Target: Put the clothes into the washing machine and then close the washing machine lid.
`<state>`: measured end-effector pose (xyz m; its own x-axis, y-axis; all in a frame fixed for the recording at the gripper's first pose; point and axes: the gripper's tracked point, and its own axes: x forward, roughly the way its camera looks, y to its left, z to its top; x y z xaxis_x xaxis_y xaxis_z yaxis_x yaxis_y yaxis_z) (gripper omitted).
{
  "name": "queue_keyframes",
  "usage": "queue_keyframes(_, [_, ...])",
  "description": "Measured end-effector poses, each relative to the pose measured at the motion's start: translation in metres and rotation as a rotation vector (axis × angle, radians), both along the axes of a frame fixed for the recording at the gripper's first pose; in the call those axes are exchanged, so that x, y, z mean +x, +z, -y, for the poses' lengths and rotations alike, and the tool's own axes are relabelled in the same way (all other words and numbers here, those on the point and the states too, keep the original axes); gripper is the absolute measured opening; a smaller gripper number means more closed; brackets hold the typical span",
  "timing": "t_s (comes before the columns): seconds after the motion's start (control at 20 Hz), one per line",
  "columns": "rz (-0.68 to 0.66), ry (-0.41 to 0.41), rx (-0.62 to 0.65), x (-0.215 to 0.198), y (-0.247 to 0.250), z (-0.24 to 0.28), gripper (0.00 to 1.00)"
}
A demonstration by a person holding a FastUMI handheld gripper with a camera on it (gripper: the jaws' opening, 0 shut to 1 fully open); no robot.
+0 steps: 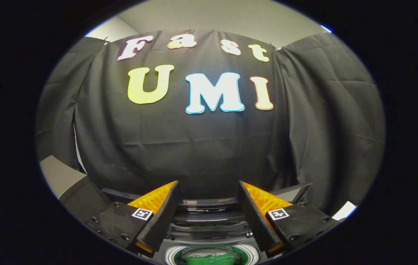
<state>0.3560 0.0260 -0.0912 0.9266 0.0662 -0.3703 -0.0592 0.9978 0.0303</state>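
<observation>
My gripper (209, 186) is open, with nothing between its fingers, and hangs above the washing machine (209, 221). Below and between the fingers I see the round drum opening (209, 254) with a pale rim. Green clothes (209, 259) lie inside the drum. The machine's dark lid (293, 193) stands raised behind the opening, its edge showing just past both fingers. Most of the machine's body is hidden by the fingers.
The booth's black cloth wall (209, 147) stands right behind the machine. A grey surface (58, 175) lies to the left of the machine, and a small white patch (345, 210) shows to the right.
</observation>
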Motion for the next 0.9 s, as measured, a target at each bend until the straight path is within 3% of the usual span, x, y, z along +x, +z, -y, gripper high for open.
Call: queue_keyframes(0.9, [-0.051,0.082,0.014,-0.128,-0.031,0.01,0.97])
